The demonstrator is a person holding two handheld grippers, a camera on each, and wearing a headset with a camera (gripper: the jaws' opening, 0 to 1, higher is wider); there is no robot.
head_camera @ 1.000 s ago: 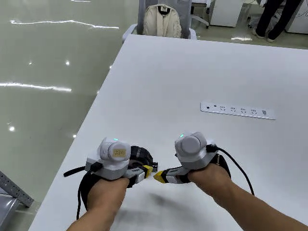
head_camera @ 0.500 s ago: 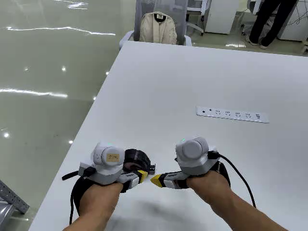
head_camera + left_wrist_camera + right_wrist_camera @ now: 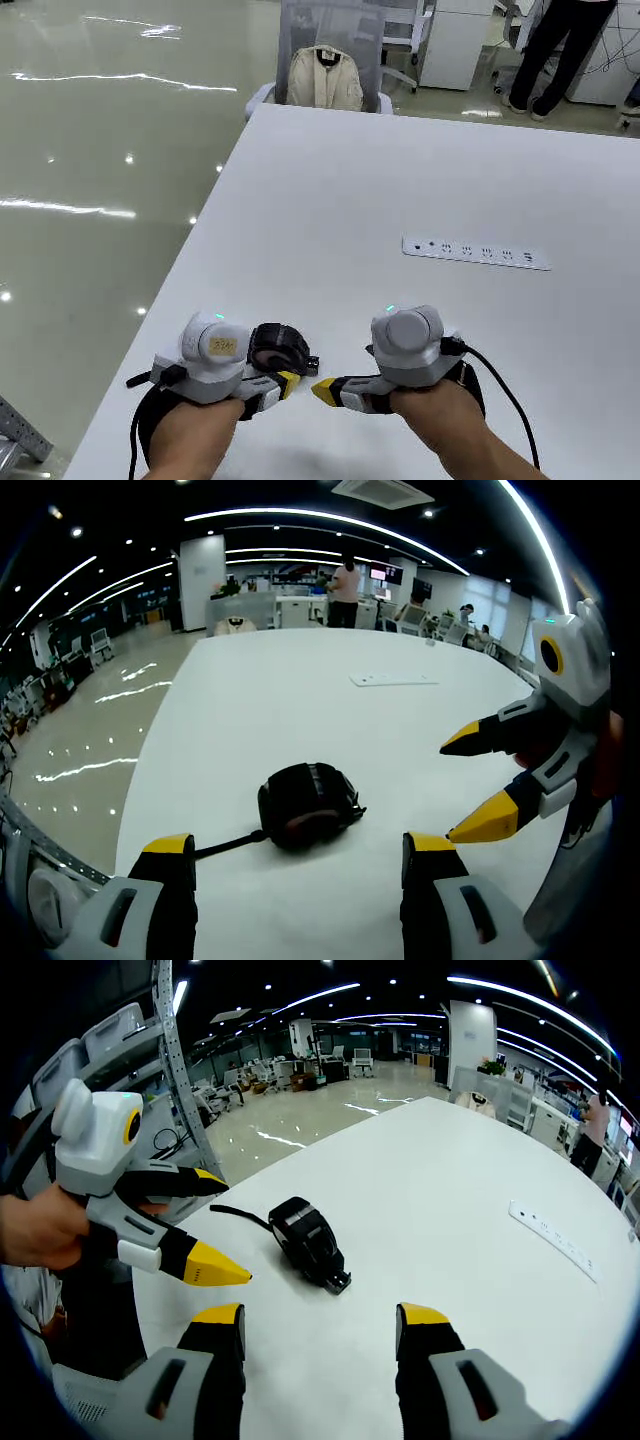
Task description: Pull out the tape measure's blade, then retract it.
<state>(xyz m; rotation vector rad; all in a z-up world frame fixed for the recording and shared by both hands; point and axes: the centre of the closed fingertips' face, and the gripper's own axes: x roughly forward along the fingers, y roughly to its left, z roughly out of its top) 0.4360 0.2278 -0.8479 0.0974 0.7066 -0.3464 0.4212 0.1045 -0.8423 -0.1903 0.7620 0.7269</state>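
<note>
1. Squarely ahead of the left gripper (image 3: 300,843), untouched: black tape measure (image 3: 308,803), with a rounded case, a ribbed rubbery grip and a thin strap trailing off it.
2. Lying on a smooth white table (image 3: 400,180) near its edge, small metal hook at the case mouth.
3. Jaws spread and empty on both the left gripper and right gripper (image 3: 322,1315); yellow wedge tips on black fingers, glossy white plastic bodies.
4. Farther back, well apart: flat white power strip (image 3: 475,252).

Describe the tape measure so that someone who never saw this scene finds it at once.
On the big white table, look at the near left part. There lies the tape measure, a rounded black case with a dark strap. The power strip farther away is flat, long and white.
</note>
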